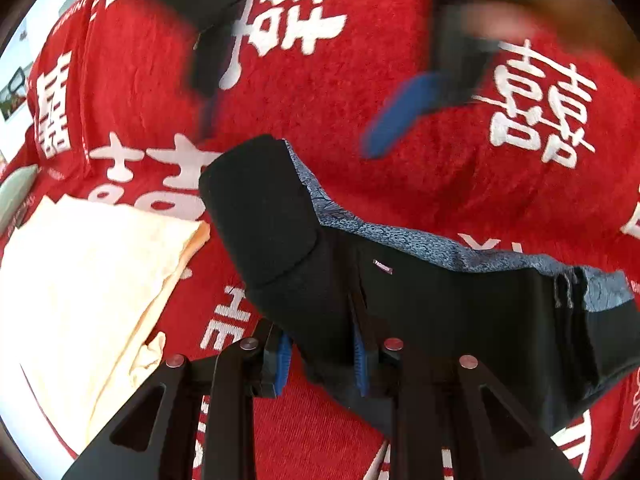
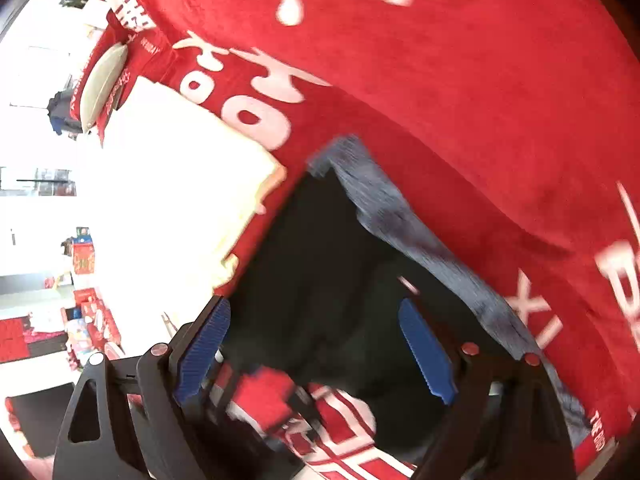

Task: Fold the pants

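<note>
Black pants (image 1: 440,312) with a blue-grey patterned lining lie folded on a red blanket (image 1: 360,120) with white characters. My left gripper (image 1: 322,356) is closed on the near edge of the pants, blue pads pressing the black cloth. My right gripper (image 2: 316,348) is open, its blue pads (image 2: 428,356) wide apart above the black pants (image 2: 320,264), holding nothing. In the left wrist view the right gripper (image 1: 340,116) shows blurred above the blanket, beyond the pants.
A folded cream cloth (image 1: 92,280) lies left of the pants; it also shows in the right wrist view (image 2: 172,184). A pale green pillow (image 1: 16,192) sits at the far left. Room clutter (image 2: 84,332) lies past the bed edge.
</note>
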### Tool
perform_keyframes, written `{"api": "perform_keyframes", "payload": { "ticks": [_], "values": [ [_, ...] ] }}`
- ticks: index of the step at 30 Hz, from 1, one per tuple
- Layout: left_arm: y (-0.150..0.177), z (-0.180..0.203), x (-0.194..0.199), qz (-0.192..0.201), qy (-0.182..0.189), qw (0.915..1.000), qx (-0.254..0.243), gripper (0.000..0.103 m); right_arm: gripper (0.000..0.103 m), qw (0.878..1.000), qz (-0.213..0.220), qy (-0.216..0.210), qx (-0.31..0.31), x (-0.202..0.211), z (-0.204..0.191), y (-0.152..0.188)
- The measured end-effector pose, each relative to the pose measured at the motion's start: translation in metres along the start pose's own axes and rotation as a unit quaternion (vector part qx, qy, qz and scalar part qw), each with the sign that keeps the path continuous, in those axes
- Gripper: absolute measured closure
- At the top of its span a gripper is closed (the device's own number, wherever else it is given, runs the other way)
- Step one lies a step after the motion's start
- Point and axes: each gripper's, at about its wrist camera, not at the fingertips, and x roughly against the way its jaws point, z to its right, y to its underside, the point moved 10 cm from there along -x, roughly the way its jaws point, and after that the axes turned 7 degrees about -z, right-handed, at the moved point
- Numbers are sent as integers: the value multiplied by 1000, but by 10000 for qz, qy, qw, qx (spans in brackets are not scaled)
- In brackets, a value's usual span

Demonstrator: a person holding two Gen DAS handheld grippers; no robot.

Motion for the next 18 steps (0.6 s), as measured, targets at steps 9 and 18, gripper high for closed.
{"api": "perform_keyframes", "payload": {
  "ticks": [9,18],
  "values": [
    [-1,9,8,56,85,9999,-126,77,75,9956,-794,500,11,-48,15,3],
    [-11,63,51,343,541,9957,-667,77,86,9984,496,-243,-127,16,45,49]
  ]
}}
